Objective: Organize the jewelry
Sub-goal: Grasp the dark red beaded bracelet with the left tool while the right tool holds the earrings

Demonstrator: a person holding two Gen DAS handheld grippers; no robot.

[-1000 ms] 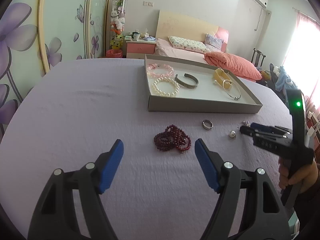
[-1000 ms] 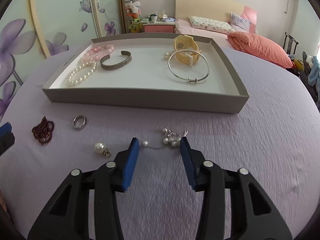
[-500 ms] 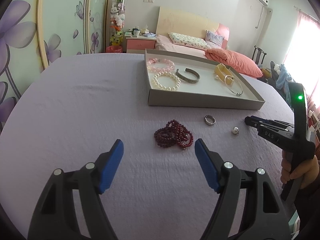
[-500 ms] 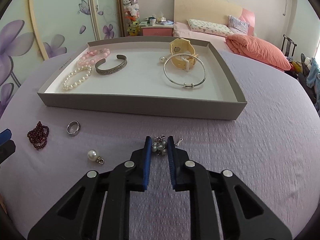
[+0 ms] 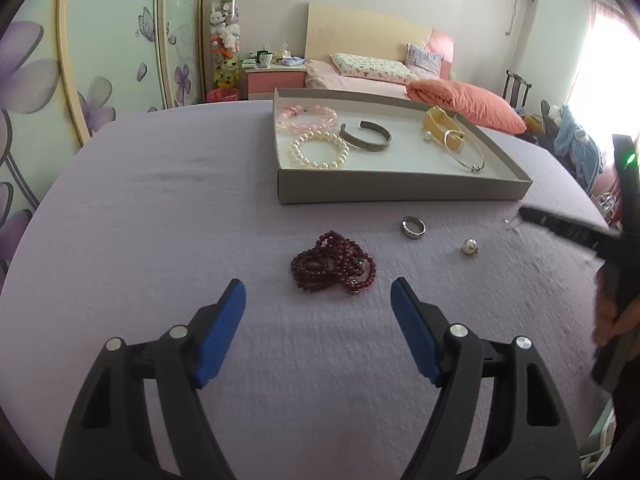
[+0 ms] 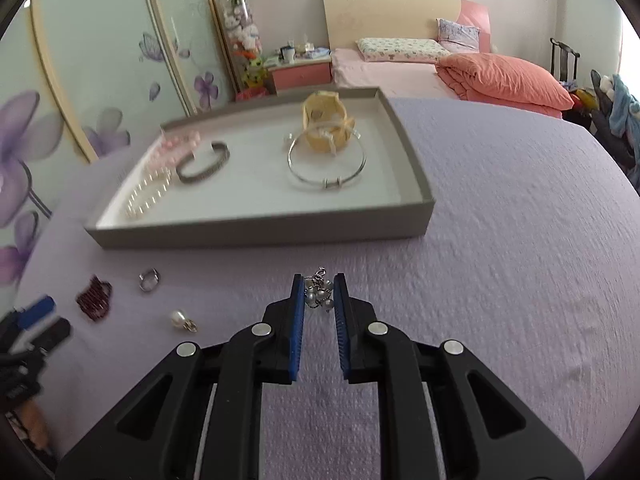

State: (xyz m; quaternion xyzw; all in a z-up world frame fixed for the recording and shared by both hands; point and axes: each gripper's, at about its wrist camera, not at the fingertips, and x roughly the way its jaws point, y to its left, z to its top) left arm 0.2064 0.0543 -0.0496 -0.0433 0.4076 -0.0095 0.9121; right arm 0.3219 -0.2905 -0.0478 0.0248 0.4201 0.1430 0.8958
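The right gripper [image 6: 318, 294] has its blue pads clamped on a small pearl-and-chain cluster [image 6: 319, 295], which sits pinched between the fingertips just short of the near wall of the grey tray [image 6: 264, 234]; whether the cluster hangs clear of the lilac cloth [image 6: 500, 240] cannot be told. The left gripper [image 5: 318, 304] hangs with its jaws wide and nothing between them, its tips to either side of, and just short of, the dark red bead bracelet [image 5: 334, 268] heaped on the cloth.

Between that bracelet and the tray's near wall lies a silver ring [image 5: 413, 227]; a loose pearl pendant [image 5: 469, 247] lies near it, toward the tray's near right corner — both apart from each other and from the tray.

Inside the tray, along its left wall, a pink bead bracelet [image 5: 308, 116] sits at the far corner with a white pearl bracelet [image 5: 319, 155] just nearer; a grey metal cuff [image 5: 366, 142] lies beside the pearls, toward the middle; a thin silver bangle [image 6: 327, 166] lies toward the right wall, its far edge overlapping a yellow band [image 6: 326, 126] — a small pearl [image 5: 428, 135] sits just beside that band.

A hand [image 5: 612, 316] grips the right gripper's handle at the edge of the left wrist view.
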